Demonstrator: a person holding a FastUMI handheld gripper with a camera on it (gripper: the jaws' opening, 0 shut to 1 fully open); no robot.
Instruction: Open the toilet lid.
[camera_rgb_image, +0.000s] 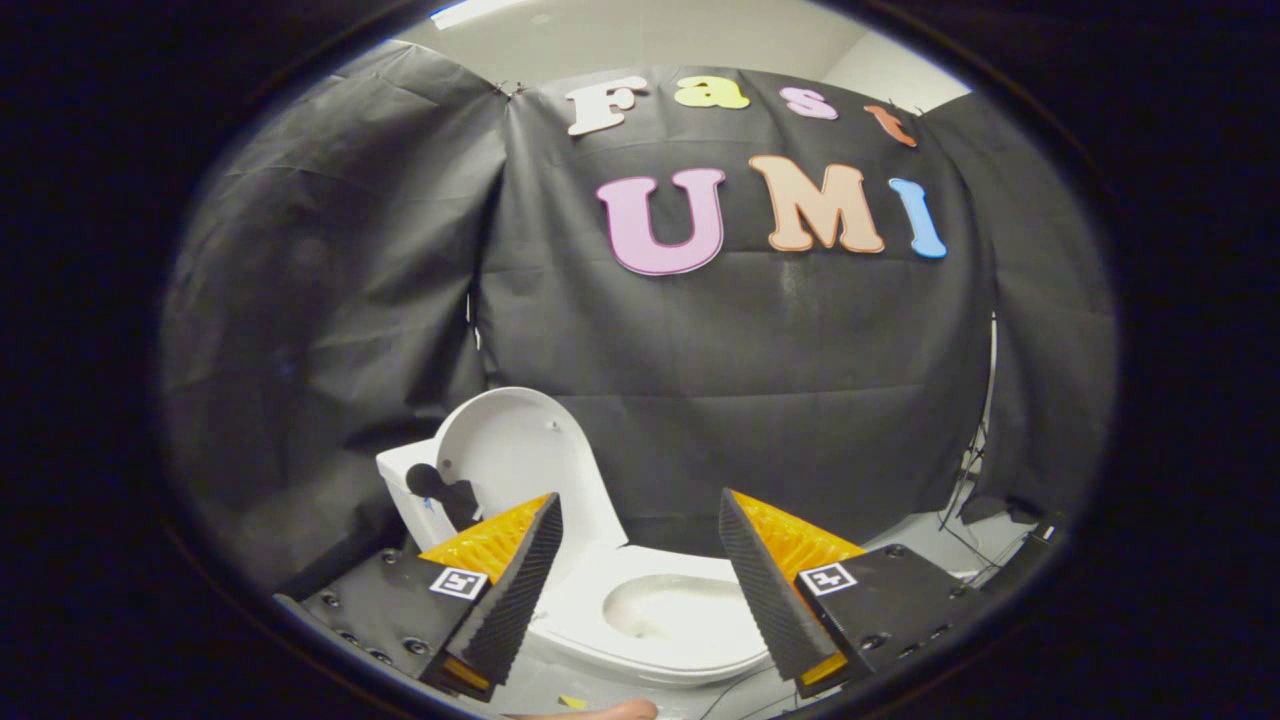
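A white toilet (660, 625) stands on the floor just ahead of and below my fingers. Its lid (520, 455) is raised upright, leaning back toward the white tank (405, 480), and the bowl shows open between the fingers. My gripper (640, 510) is open, fingers wide apart, with nothing between them. The left finger's tip overlaps the lower edge of the lid in view; I cannot tell whether it touches.
Black cloth walls close in behind and on both sides of the toilet. Cables and a dark stand (975, 480) sit at the right by the wall. Grey floor (925, 530) lies to the right of the toilet. A fingertip of a person (610, 710) shows below the gripper.
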